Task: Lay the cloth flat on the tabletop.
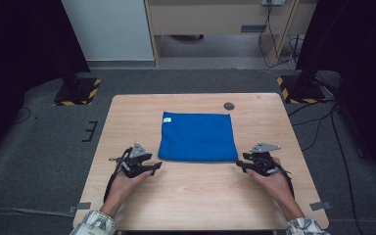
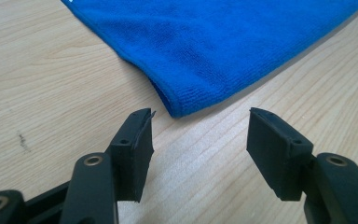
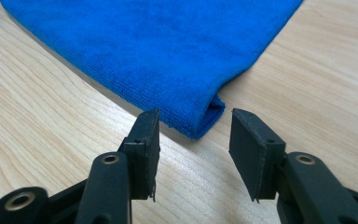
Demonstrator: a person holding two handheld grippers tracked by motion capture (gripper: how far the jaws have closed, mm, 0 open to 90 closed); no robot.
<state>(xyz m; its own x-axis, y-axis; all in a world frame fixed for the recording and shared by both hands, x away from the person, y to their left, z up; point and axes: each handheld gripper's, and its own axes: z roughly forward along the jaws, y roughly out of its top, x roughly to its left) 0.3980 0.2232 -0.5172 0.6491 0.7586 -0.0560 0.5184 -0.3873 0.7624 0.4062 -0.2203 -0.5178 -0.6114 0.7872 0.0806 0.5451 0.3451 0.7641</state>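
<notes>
On the bench [image 1: 127, 196], mid-board, lies my folded cloth [image 1: 198, 137]. Left tongs [image 2: 198, 135] and right tongs [image 3: 193, 135] stand apart, each just short of a near corner; grasping is not yet done.

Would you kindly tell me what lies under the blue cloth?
The cloth lies flat on the wooden table. It looks folded double; anything beneath is covered.
</notes>
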